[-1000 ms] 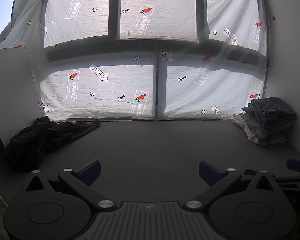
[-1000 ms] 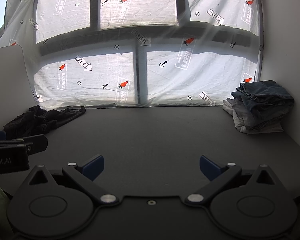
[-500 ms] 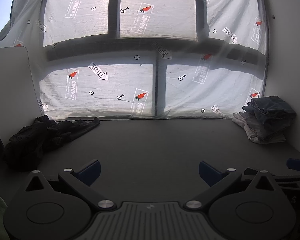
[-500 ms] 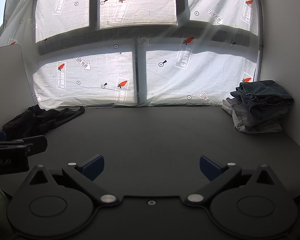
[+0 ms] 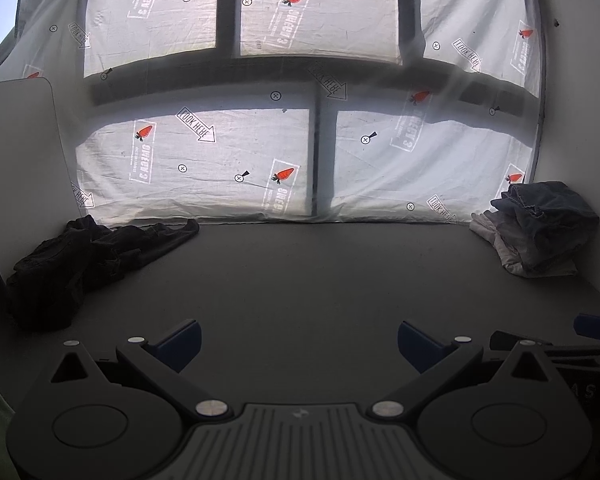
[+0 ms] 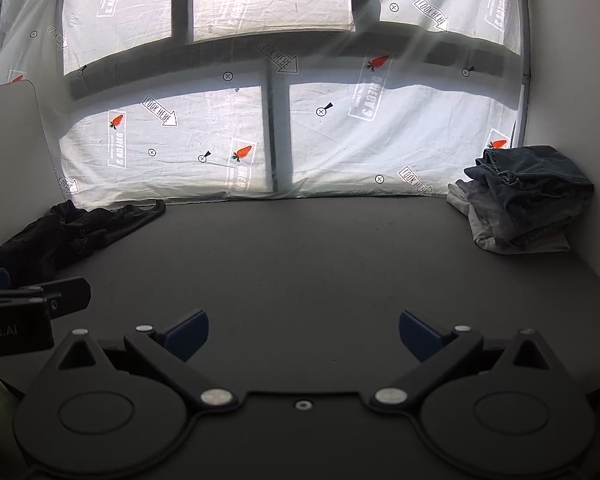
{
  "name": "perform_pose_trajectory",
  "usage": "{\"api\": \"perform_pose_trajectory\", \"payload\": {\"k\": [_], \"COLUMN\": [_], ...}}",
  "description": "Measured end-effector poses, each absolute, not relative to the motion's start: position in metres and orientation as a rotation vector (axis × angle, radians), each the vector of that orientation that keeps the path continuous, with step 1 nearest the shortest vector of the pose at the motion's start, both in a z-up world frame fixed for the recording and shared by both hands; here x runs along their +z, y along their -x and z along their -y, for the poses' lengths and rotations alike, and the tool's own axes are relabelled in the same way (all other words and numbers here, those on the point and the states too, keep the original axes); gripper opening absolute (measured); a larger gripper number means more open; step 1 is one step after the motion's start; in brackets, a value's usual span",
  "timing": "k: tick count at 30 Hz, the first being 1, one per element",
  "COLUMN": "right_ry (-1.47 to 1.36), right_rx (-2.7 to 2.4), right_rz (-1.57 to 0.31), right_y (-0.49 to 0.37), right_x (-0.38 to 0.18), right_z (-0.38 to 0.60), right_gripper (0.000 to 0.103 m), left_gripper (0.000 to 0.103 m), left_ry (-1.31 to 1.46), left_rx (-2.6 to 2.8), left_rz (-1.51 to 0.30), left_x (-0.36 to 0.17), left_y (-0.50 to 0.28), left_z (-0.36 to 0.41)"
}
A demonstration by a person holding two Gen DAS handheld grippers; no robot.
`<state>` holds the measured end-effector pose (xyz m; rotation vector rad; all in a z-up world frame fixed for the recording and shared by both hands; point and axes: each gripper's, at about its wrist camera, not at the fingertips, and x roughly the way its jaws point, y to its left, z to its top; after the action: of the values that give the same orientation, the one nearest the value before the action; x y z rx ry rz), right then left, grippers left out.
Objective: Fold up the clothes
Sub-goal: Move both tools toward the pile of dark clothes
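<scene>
A crumpled black garment (image 5: 80, 260) lies at the far left of the dark table (image 5: 300, 280); it also shows in the right wrist view (image 6: 68, 236). A folded stack of denim and grey clothes (image 5: 540, 232) sits at the far right, also in the right wrist view (image 6: 524, 200). My left gripper (image 5: 299, 340) is open and empty, low over the table's near side. My right gripper (image 6: 303, 332) is open and empty beside it. Each gripper shows at the edge of the other's view.
A printed white sheet (image 5: 300, 140) hangs over the windows behind the table. A white panel (image 5: 16, 160) stands at the left and a white wall (image 6: 572, 60) at the right. The table's middle (image 6: 300, 260) lies between the two clothes piles.
Both views have shifted very slightly. The grippers stay open and the clothes have not moved.
</scene>
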<state>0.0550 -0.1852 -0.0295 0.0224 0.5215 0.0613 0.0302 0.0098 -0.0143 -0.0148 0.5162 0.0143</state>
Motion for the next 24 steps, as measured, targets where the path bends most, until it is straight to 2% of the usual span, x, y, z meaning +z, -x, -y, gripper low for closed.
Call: {"api": "perform_pose_trajectory", "payload": {"k": [8,17,24], "right_ry": [-0.052,-0.058,-0.040], "right_rx": [0.038,0.064,0.073], "right_rz": [-0.545,-0.584,-0.632], "right_y": [-0.100,-0.184,-0.239], "right_x": [-0.028,-0.029,-0.039], "right_z": [0.199,0.193,0.177], "right_gripper": [0.103,0.103,0.103], "left_gripper": [0.103,0.103,0.103], "left_ry": [0.034,0.106,0.198], "left_rx": [0.015,0.088,0.194], "left_rz": [-0.546,-0.576,-0.617], "left_x": [-0.019,-0.014,-0.030], "left_y": [-0.083,-0.154,-0.192], "left_z": [-0.005,-0.028,-0.053]}}
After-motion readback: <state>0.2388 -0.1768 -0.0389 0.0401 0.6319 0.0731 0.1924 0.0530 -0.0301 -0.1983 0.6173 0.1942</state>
